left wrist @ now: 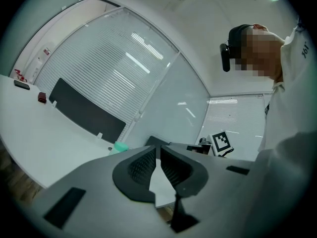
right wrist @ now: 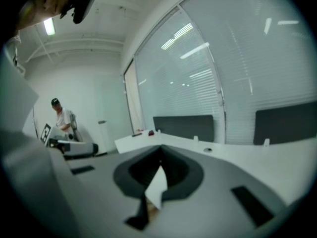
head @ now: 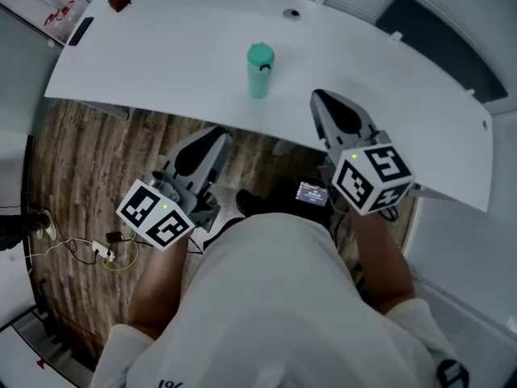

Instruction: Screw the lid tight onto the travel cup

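On the far left of the white counter [head: 161, 55] lie a small dark red thing [head: 119, 1] and a flat black thing [head: 81, 31]. I think they have no part in the job.

Next comes the left gripper [head: 218, 134]. It is held low by the near edge of the counter, over the wood floor [head: 81, 160]. Its jaws are pressed together and nothing is between them.

In the middle of the counter stands the travel cup [head: 259, 69]. It is green and stands up straight, all by itself. The lid [head: 260, 53] already sits on top of it. No gripper touches the cup, and both are well apart from it. I cannot tell if the lid is turned tight or only resting there. So the job looks either not started or all done. If the lid is loose, one gripper has to hold the cup and the other has to turn the lid. With the lid on, the inside of the cup is hidden, so I cannot say if there is a drink in it.

On the right is the right gripper [head: 321, 97], close to the counter's near edge. Its jaws are together too, with nothing in them
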Motion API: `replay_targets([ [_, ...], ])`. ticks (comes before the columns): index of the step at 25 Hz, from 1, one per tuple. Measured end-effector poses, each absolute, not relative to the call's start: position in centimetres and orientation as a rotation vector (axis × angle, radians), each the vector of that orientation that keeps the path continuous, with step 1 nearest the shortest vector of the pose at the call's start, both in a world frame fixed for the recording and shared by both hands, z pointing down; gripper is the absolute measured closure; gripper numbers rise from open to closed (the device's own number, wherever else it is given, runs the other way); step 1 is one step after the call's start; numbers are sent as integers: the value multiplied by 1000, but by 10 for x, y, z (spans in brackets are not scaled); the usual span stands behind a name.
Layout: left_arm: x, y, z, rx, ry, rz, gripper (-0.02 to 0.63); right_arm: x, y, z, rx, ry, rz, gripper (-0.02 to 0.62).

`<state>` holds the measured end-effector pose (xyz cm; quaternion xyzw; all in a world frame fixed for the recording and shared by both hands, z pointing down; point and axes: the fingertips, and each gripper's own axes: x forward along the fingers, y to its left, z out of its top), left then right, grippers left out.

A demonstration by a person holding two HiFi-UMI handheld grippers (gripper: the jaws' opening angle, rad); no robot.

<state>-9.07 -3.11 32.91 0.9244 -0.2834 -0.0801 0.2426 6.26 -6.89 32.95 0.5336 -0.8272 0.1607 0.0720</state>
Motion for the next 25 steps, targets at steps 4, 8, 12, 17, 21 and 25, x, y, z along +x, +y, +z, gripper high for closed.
replay_targets([
  [4,-91,-22,332,2521,-767,-206,556,55,-62,333,1576,-2487,489,574],
  [8,-90,-12,331,2523,-759,-202,556,51,-56,335,1547,-2488,491,574],
  [12,-88,-9,331,2514,-794,-212,556,54,-55,337,1511,-2499,493,574],
  [17,-76,-2,331,2489,-871,-229,556,66,-52,337,1443,-2534,500,574],
  [21,-55,9,330,2447,-930,-241,557,81,-40,333,1355,-2558,477,574],
  [25,-26,24,330,2416,-973,-247,557,107,-26,331,1294,-2579,465,574],
])
